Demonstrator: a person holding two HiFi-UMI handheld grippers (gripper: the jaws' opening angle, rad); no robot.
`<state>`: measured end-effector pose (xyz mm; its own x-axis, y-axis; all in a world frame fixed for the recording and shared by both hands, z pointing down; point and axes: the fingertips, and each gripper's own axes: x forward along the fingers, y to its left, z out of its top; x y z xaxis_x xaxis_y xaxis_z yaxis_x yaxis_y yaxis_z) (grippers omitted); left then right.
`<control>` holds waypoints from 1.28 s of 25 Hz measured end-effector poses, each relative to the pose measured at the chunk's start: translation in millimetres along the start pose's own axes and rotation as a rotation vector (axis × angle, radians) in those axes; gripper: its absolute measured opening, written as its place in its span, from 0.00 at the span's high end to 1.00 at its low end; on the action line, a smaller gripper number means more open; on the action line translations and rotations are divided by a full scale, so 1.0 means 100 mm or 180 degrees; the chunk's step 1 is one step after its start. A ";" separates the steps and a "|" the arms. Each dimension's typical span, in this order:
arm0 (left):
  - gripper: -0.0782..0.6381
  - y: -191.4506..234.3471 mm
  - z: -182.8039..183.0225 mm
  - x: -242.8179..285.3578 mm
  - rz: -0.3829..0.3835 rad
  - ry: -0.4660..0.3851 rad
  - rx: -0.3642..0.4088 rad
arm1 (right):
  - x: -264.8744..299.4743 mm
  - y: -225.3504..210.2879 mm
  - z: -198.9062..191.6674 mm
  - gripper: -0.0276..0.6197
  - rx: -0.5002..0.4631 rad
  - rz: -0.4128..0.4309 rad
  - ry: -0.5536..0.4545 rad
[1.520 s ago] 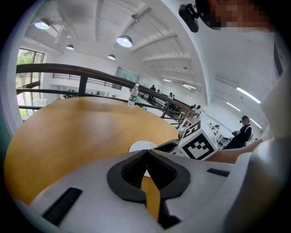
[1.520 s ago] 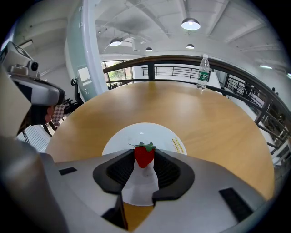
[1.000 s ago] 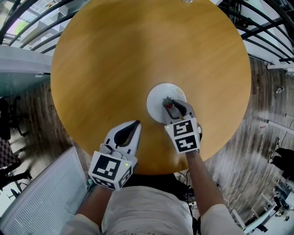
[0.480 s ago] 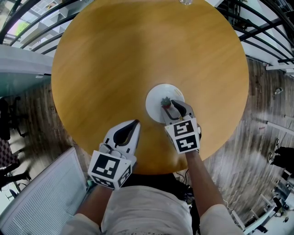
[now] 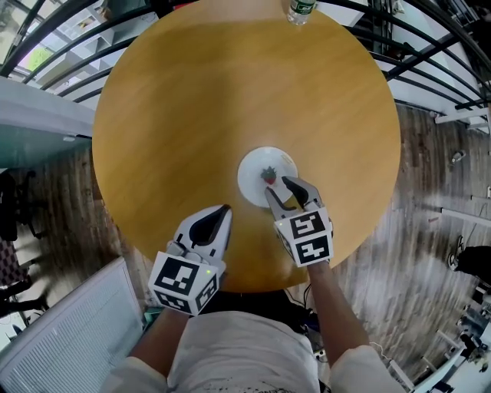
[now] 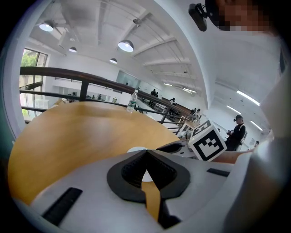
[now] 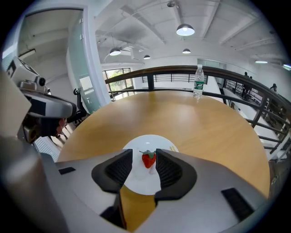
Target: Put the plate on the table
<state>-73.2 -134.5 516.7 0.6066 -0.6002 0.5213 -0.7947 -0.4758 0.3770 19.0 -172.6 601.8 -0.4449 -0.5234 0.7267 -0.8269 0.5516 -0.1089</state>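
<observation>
A small white plate point(image 5: 252, 170) lies flat on the round wooden table point(image 5: 184, 115), with a red strawberry point(image 5: 268, 175) on it. My right gripper point(image 5: 278, 186) hovers at the plate's near right rim, open, with nothing pressed between its pads. In the right gripper view the strawberry point(image 7: 148, 159) and plate point(image 7: 143, 181) show through the gap between the jaws of my right gripper point(image 7: 144, 153). My left gripper point(image 5: 222, 209) is shut and empty over the table's near edge, left of the plate. In the left gripper view its tips point(image 6: 145, 153) meet, and a sliver of plate point(image 6: 135, 149) shows beyond.
A clear water bottle point(image 5: 298, 9) stands at the table's far edge, also seen as the bottle point(image 7: 198, 81). Dark railings point(image 5: 430, 54) curve behind the table. A white slatted panel point(image 5: 69, 338) lies low at the left. The table's near edge is right below both grippers.
The right gripper's jaws have spread wider and drawn back a little toward me, off the plate's near rim. The plate stays on the table. The left gripper has barely moved.
</observation>
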 end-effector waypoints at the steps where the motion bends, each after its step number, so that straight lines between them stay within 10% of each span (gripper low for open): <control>1: 0.86 -0.03 0.04 -0.03 -0.0006 -0.0038 0.0025 | -0.07 0.02 0.03 0.69 0.0001 -0.0012 -0.0043; 10: 0.86 -0.41 0.25 -0.45 -0.0066 -0.0201 0.0250 | -1.12 0.30 0.33 0.90 0.0137 -0.0038 -0.0611; 32: 0.86 -1.14 0.45 -1.15 -0.0345 -0.0388 0.0611 | -2.39 0.75 0.41 0.92 0.0260 0.0020 -0.1088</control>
<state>-51.5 -40.7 379.6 0.6955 -0.6065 0.3852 -0.7132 -0.6481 0.2672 49.3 -33.0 392.5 -0.5281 -0.7150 0.4582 -0.8424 0.5090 -0.1768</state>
